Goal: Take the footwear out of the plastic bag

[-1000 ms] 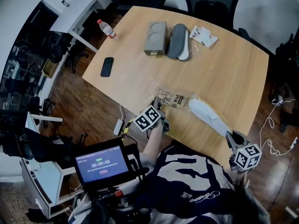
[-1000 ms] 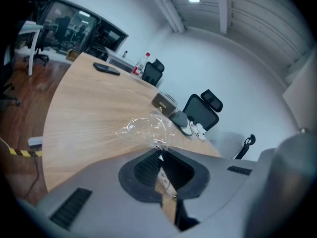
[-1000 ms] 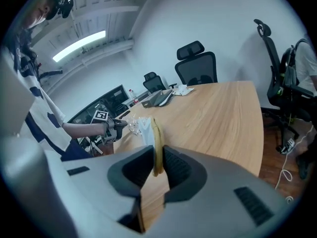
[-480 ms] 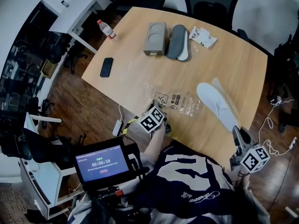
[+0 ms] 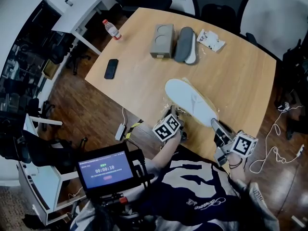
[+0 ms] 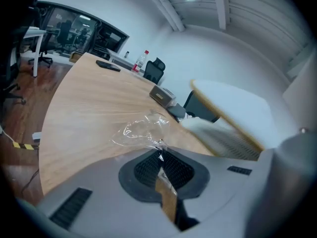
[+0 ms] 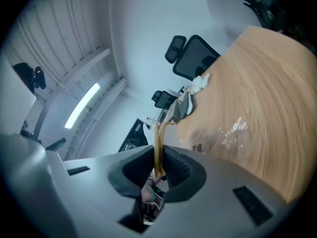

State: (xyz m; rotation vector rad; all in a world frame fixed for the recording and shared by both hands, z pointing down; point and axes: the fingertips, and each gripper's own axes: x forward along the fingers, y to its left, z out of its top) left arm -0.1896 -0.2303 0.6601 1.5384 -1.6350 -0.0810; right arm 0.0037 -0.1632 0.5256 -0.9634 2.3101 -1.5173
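Light wooden table (image 5: 144,78): black phone (image 5: 111,69) near left edge; clear plastic bottle, red cap (image 5: 111,29), far-left corner; grey moulded cardboard tray (image 5: 162,41), crumpled white packet (image 5: 211,39) far side.

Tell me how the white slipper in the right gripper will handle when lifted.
Probably light: the right gripper holds the white slipper out by one thin edge alone. Likely flexible, since the pinched edge curves away from the jaws. It may swing or slip in so small a grip.

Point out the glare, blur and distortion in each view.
Head view: fisheye bows the light wooden table, corners darken. Left gripper view: glints on the crumpled clear plastic bag; the white flat slipper is smeared. Right gripper view: the ceiling strip light glares; the table edge curves.
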